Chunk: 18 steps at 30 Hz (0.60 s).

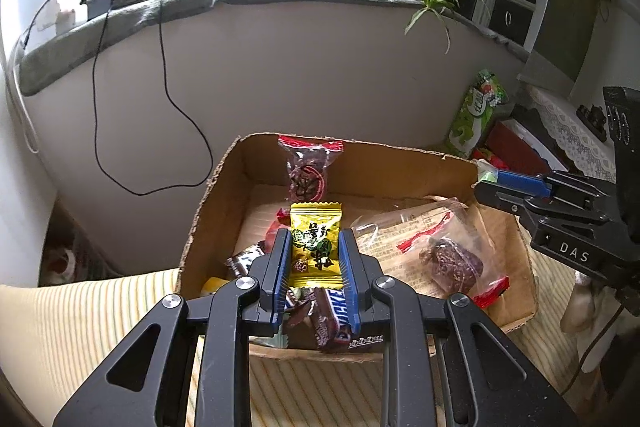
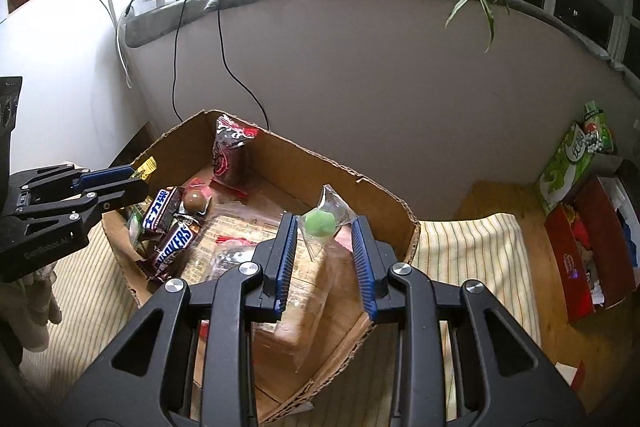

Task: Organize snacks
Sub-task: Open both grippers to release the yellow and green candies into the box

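Left claw (image 1: 315, 251) clamped on yellow candy packet (image 1: 315, 245), above cardboard box (image 1: 224, 195). Right claw (image 2: 326, 237) clamped on clear wrapper with green candy (image 2: 320, 221), above same box, Snickers bars (image 2: 173, 247) inside.

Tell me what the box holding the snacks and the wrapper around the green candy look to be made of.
The box looks like plain brown corrugated cardboard, matte, with ragged torn top edges. The green candy's wrapper, pinched in the right gripper, seems to be thin clear plastic film: the candy shows through it and it glints and crinkles.
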### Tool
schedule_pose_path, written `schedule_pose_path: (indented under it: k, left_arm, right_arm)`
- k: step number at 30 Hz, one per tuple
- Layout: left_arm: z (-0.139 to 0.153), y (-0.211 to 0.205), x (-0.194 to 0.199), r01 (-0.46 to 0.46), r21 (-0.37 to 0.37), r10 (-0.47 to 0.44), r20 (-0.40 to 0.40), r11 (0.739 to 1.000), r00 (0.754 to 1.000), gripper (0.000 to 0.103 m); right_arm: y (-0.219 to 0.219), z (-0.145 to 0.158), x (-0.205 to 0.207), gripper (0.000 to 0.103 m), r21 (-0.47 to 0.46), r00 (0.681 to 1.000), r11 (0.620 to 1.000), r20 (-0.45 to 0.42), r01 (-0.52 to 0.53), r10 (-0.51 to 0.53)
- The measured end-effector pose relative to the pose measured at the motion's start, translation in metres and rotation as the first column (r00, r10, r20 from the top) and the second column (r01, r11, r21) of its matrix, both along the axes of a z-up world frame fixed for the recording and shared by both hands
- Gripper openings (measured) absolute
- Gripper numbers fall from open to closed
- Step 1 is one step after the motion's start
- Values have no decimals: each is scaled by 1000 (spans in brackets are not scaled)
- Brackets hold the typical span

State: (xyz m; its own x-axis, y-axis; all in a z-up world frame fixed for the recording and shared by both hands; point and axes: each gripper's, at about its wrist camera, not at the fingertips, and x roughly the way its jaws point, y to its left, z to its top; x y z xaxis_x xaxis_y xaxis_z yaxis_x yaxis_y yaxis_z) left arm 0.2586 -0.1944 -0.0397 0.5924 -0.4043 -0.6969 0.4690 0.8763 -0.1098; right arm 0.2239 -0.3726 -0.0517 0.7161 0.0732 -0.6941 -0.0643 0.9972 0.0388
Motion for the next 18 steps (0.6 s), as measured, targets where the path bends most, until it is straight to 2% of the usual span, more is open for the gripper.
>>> schedule_pose_path:
  k: [14,16,18]
  left_arm:
    - [0,-4,-1,-3,8,3,1,1000,1000,23]
    - [1,-4,-1,-4,8,4,3,1000,1000,27]
    - [1,-4,-2,-6,8,6,6,1000,1000,39]
  right_arm:
    - [-8,-4,-3,32,17,1000,1000,-12,20,-19]
    - [-7,-5,-3,35,13,1000,1000,-14,19,-19]
    - [-7,-5,-3,37,14,1000,1000,-15,18,-18]
